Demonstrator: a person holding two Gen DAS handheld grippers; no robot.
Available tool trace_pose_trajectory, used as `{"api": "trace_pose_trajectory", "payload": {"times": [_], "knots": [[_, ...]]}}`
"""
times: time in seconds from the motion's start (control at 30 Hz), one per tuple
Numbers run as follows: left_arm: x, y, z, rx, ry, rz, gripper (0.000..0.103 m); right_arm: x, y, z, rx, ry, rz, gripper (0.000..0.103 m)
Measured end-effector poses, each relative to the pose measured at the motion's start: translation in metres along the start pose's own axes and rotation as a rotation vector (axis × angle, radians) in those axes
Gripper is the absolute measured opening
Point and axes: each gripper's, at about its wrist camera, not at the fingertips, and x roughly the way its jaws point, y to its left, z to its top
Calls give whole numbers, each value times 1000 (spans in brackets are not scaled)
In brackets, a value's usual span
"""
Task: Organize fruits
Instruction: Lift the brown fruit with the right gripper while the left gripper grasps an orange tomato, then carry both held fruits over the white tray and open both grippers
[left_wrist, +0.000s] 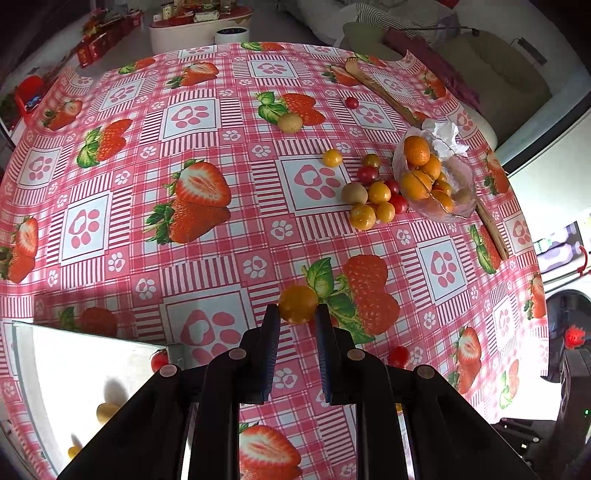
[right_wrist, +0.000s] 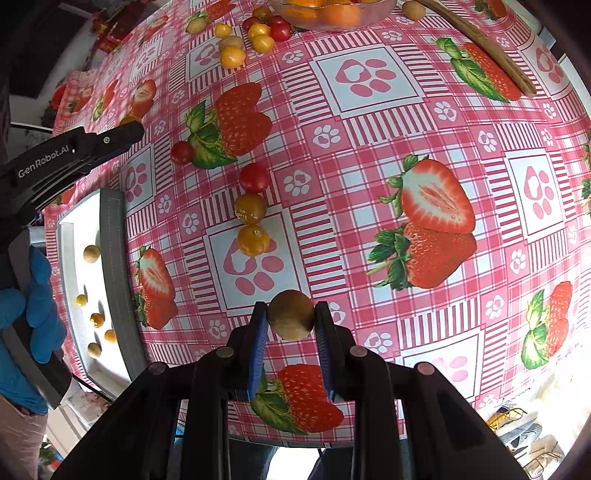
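My left gripper (left_wrist: 297, 310) is shut on a yellow-orange cherry tomato (left_wrist: 297, 303), held above the tablecloth. My right gripper (right_wrist: 291, 315) is shut on a brownish-green round fruit (right_wrist: 291, 314). A white tray (left_wrist: 66, 369) lies at the lower left in the left wrist view; in the right wrist view the tray (right_wrist: 114, 280) holds several small yellow and brown fruits. A glass bowl (left_wrist: 458, 206) with oranges sits at the right, a cluster of small tomatoes (left_wrist: 373, 195) beside it. Loose tomatoes (right_wrist: 252, 206) lie ahead of my right gripper.
A wooden stick (left_wrist: 384, 92) lies along the table's far right edge. A red tomato (left_wrist: 159, 360) sits at the tray's corner and another (left_wrist: 398, 356) right of my left gripper. A lone brownish fruit (left_wrist: 290, 122) and a red tomato (left_wrist: 351, 102) lie farther back.
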Motion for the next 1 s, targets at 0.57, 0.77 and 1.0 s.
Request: {"api": "trace_pose_trajectory", "payload": {"times": [0.57,0.77,1.0], "knots": [[-69,111,-92,-257,-40,117,21,1,97,9,-207,4,2,28],[-71,156,-108,-334,-48,189,21,10,156,11,-338,20,28,28],[-54,186,-112,-361,-20,233,21,37,225,8,-487,65,44,28]]}}
